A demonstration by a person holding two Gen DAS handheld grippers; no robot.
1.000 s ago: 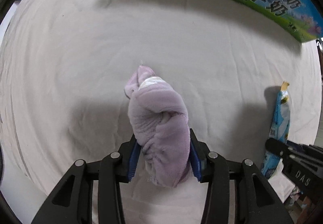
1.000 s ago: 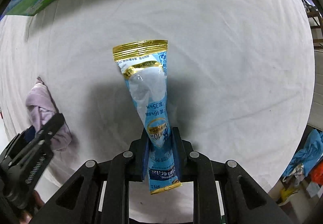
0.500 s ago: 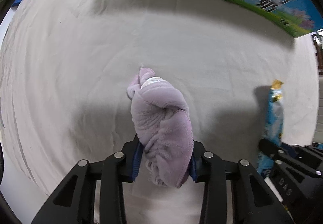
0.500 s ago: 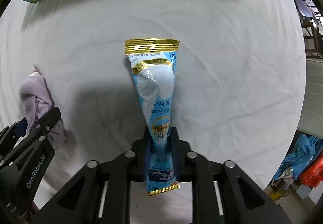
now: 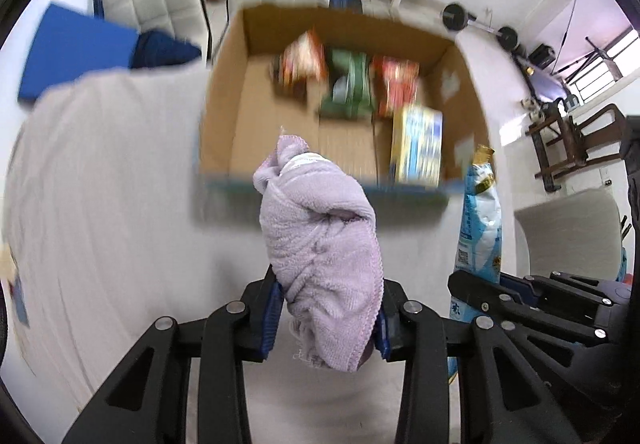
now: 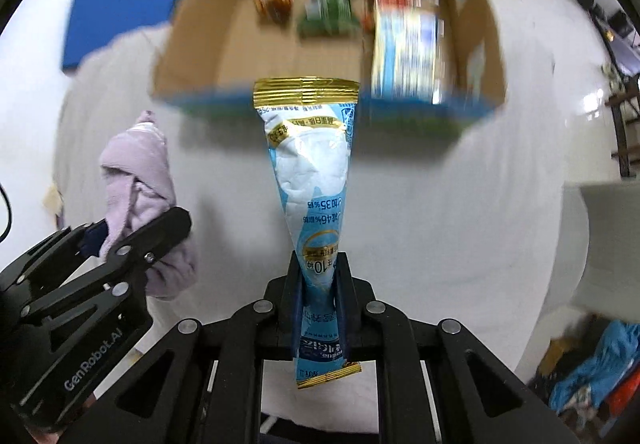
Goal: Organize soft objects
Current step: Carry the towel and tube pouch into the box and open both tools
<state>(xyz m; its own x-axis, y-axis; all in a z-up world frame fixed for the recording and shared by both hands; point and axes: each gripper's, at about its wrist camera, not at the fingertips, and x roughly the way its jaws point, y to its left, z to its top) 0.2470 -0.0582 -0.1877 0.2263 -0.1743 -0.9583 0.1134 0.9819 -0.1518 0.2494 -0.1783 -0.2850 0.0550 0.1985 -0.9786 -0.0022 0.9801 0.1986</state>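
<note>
Now I have both items off the white-draped worktop (image 5: 100, 204) and in the air: my left tool (image 5: 326, 320) is clamped on the bunched lilac towel (image 5: 320, 244), my right tool (image 6: 318, 308) is pinched tight on the lower end of the blue-and-gold pouch (image 6: 310, 172). Next, I judge, I carry both over the near rim of the open cardboard box (image 6: 192, 56) and release inside. Motion blur smears the packets already in the box, so I cannot read them.

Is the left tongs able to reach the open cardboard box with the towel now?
Probably yes. The left tongs, shut on the towel, are above the cloth; the box is open-topped just ahead, nothing between.
</note>
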